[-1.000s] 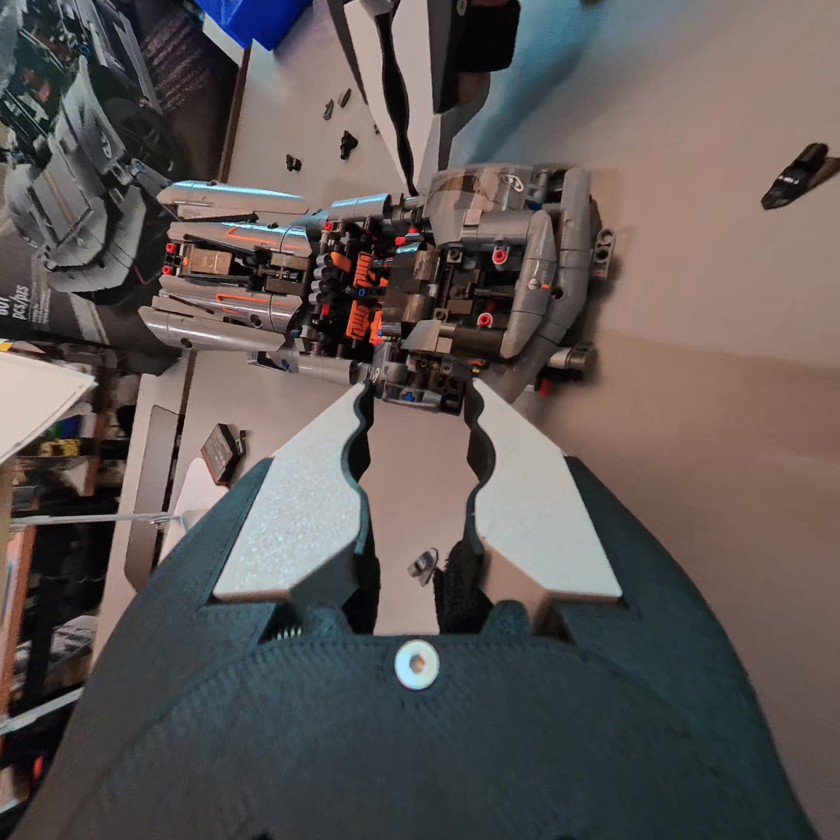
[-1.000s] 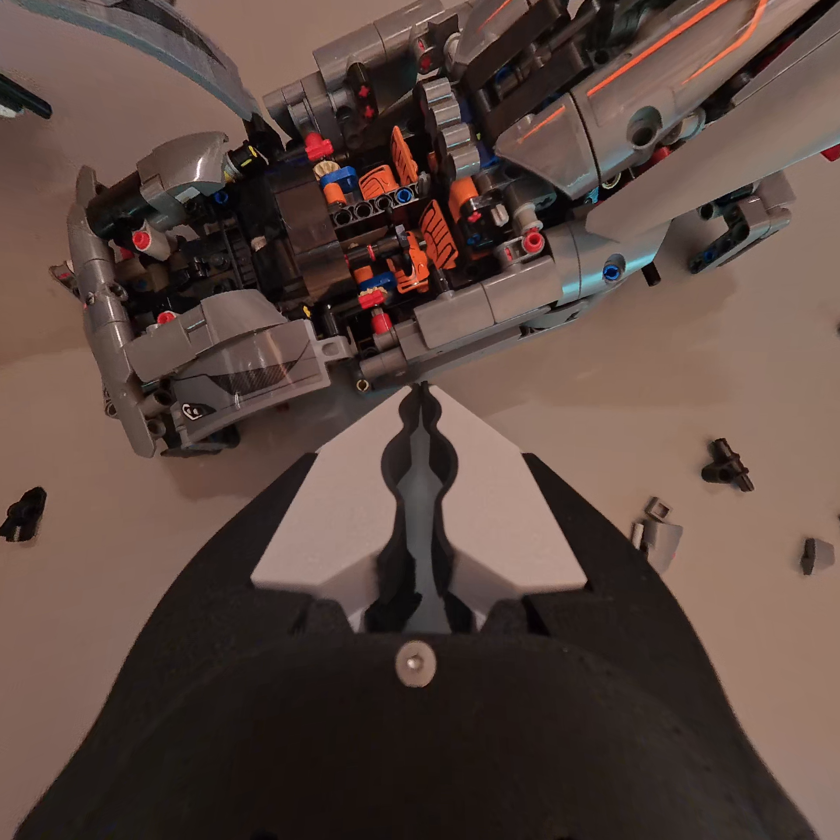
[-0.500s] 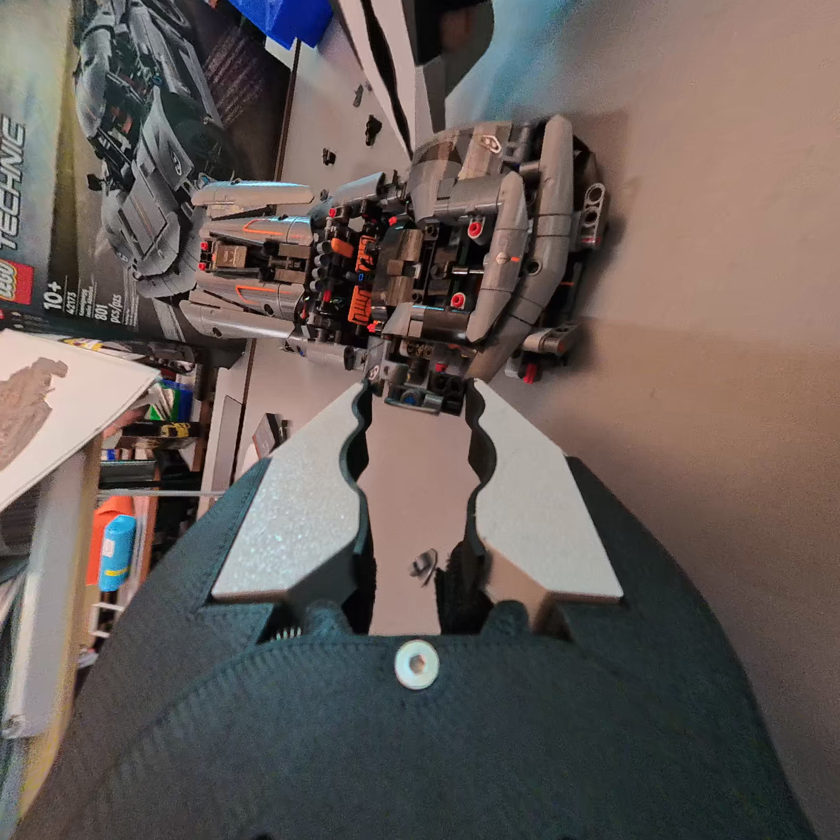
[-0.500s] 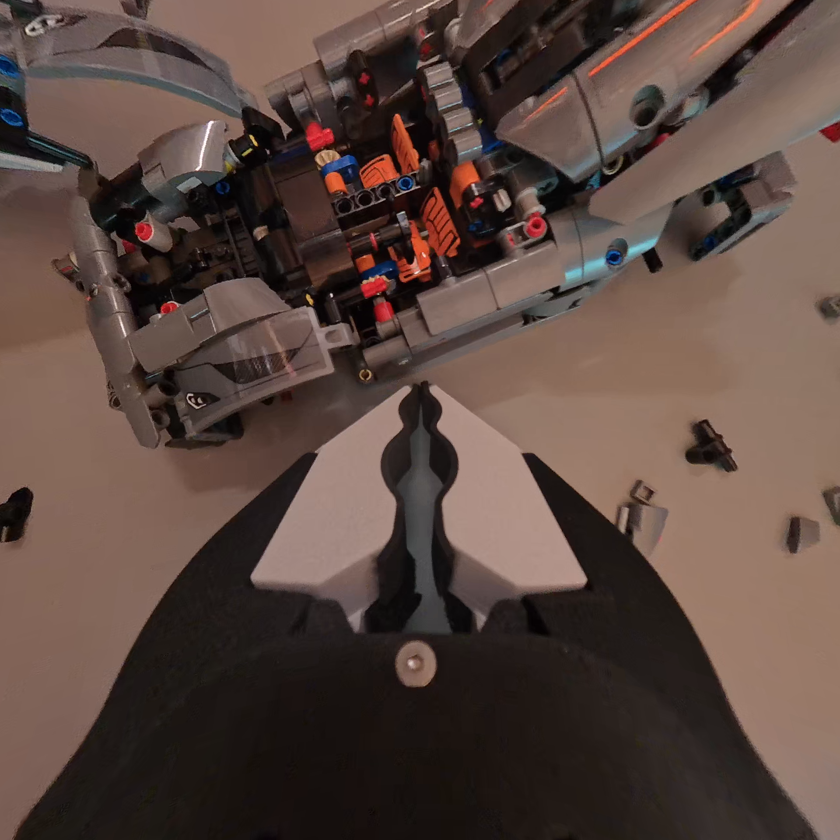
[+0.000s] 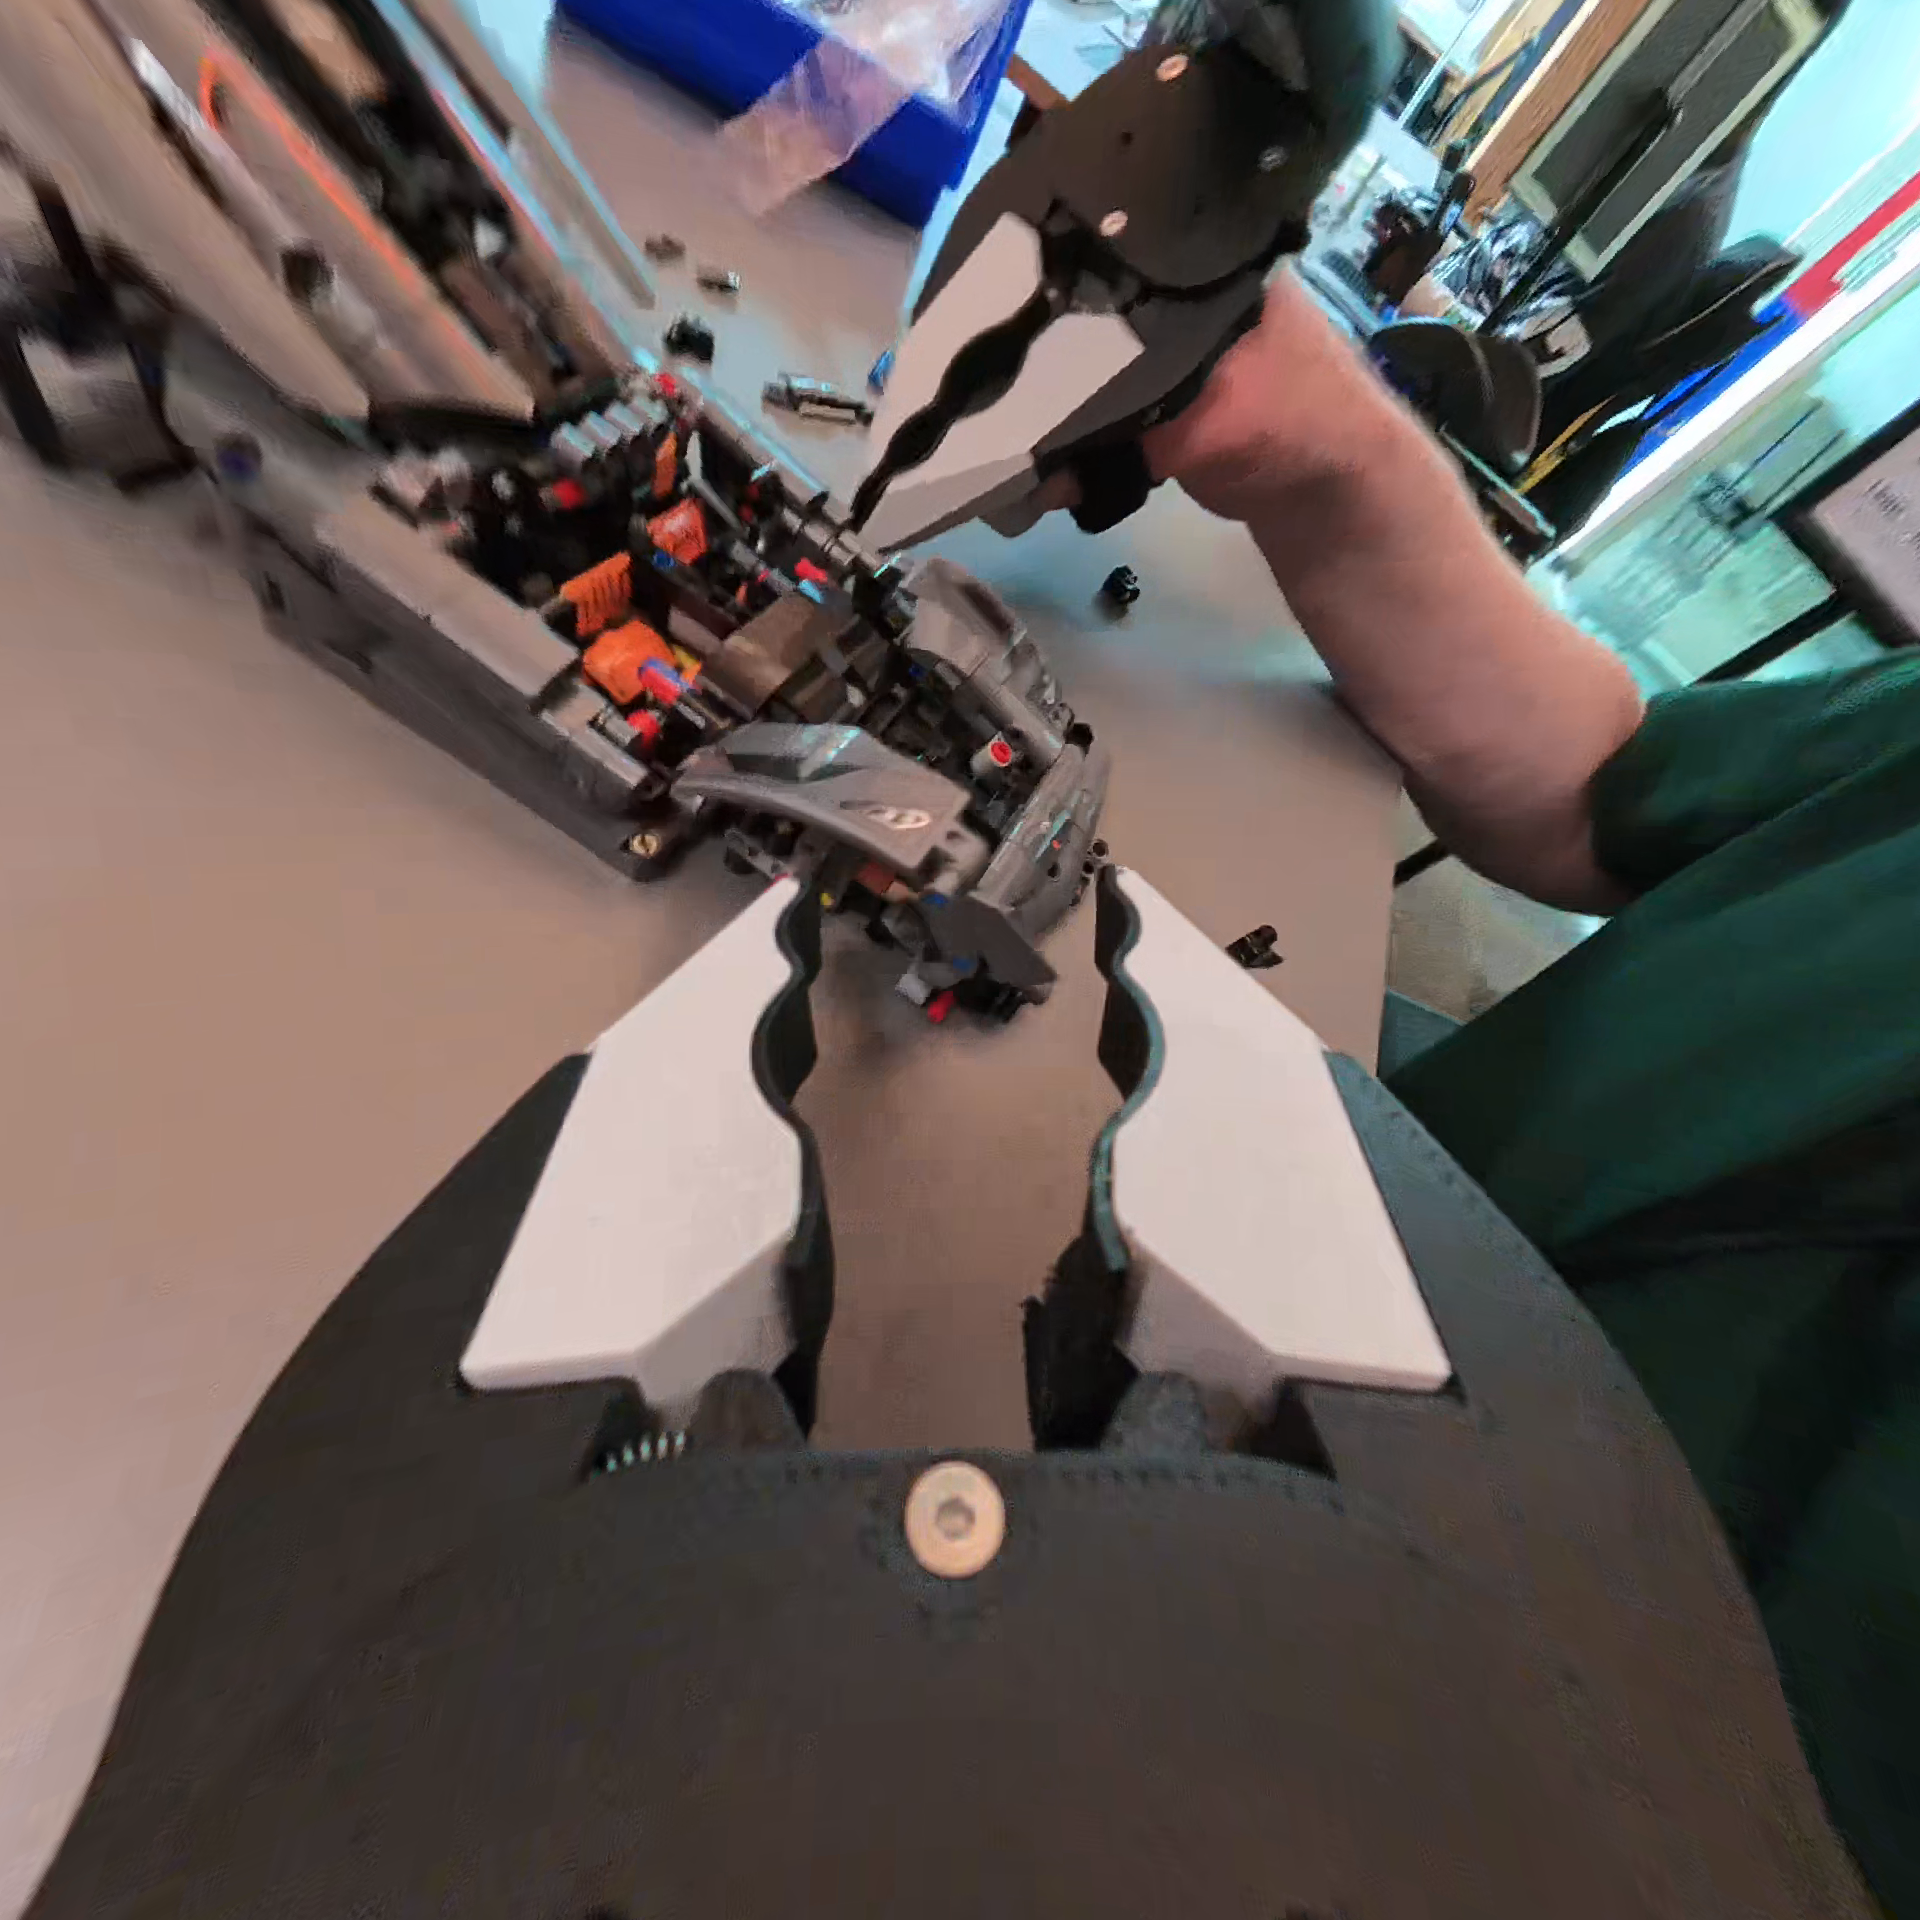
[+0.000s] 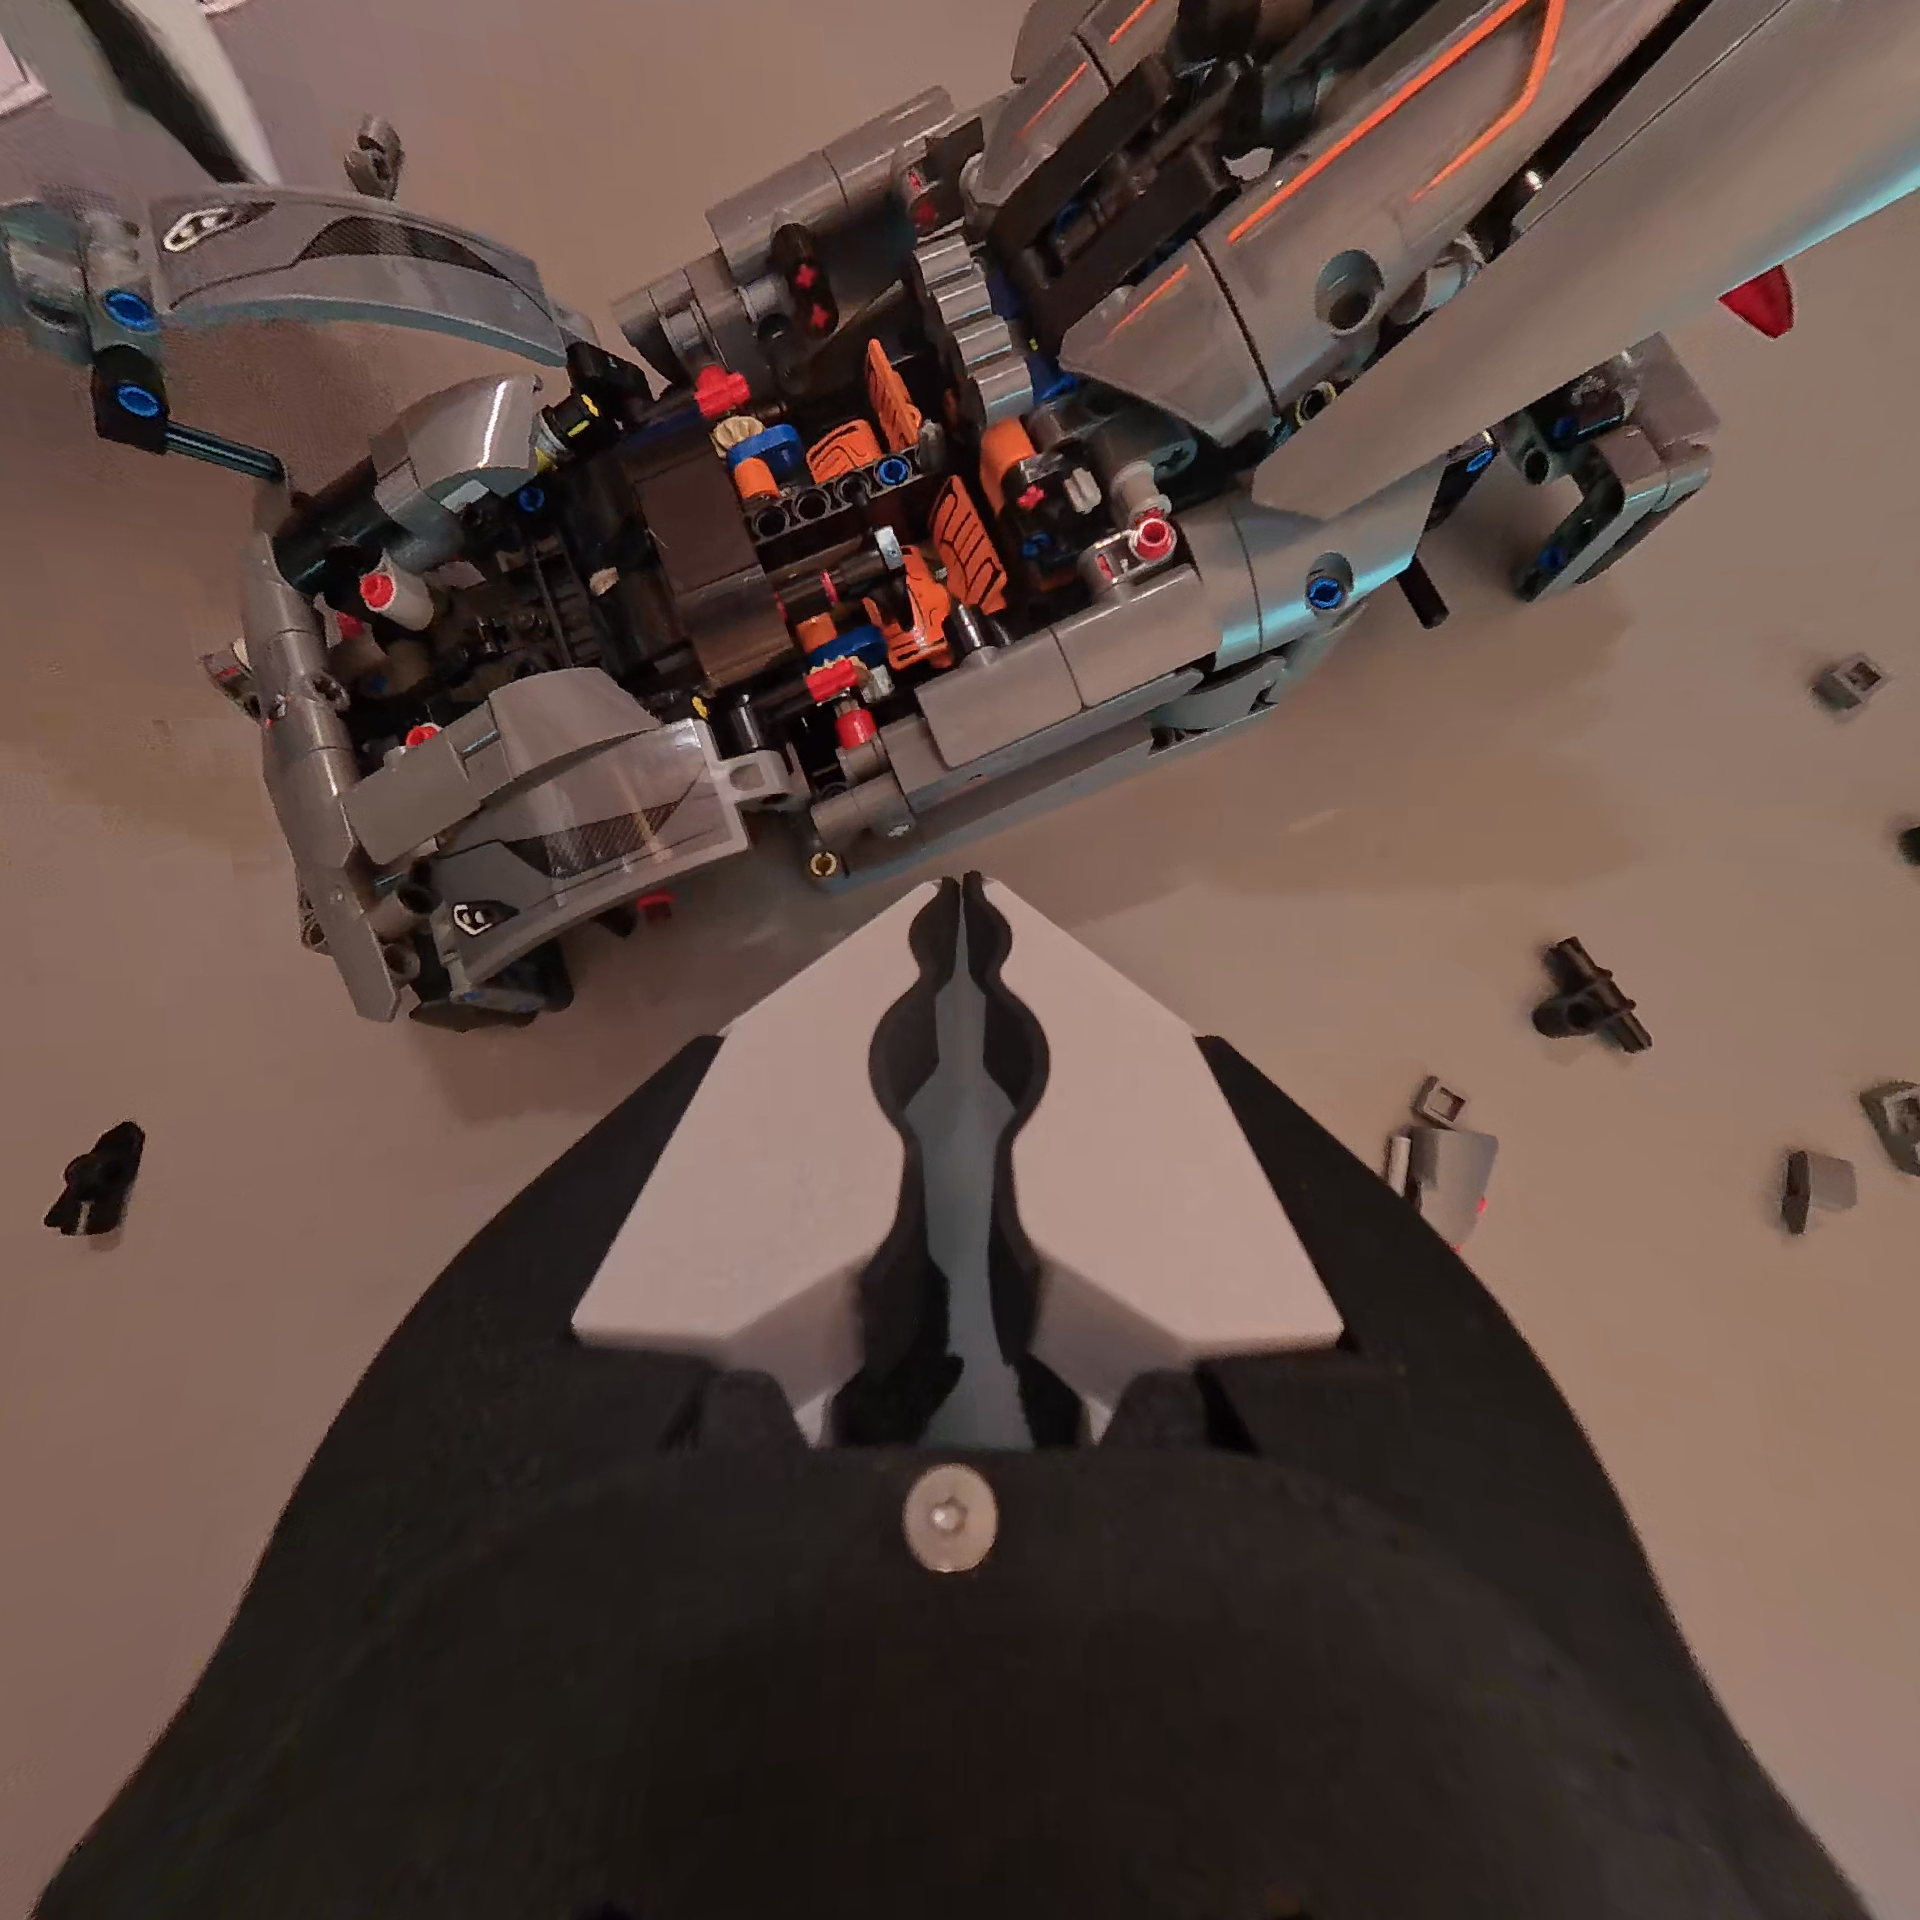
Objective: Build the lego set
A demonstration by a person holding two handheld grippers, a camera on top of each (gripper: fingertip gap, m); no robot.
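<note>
Both wrist views near lego car (image 5: 810,727)

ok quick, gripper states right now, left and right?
Left gripper: open, holding nothing, its fingers on either side of the front end of the lego car.
Right gripper: closed, nothing visible between the tips.

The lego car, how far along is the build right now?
Mostly built: the lego car has its grey body panels on, but the orange and black interior is uncovered. In hand: nothing; the left hand-held gripper is open at the car's end, the right hand-held gripper shut and empty. Left: loose pieces on the table, and a curved panel lying apart.
</note>
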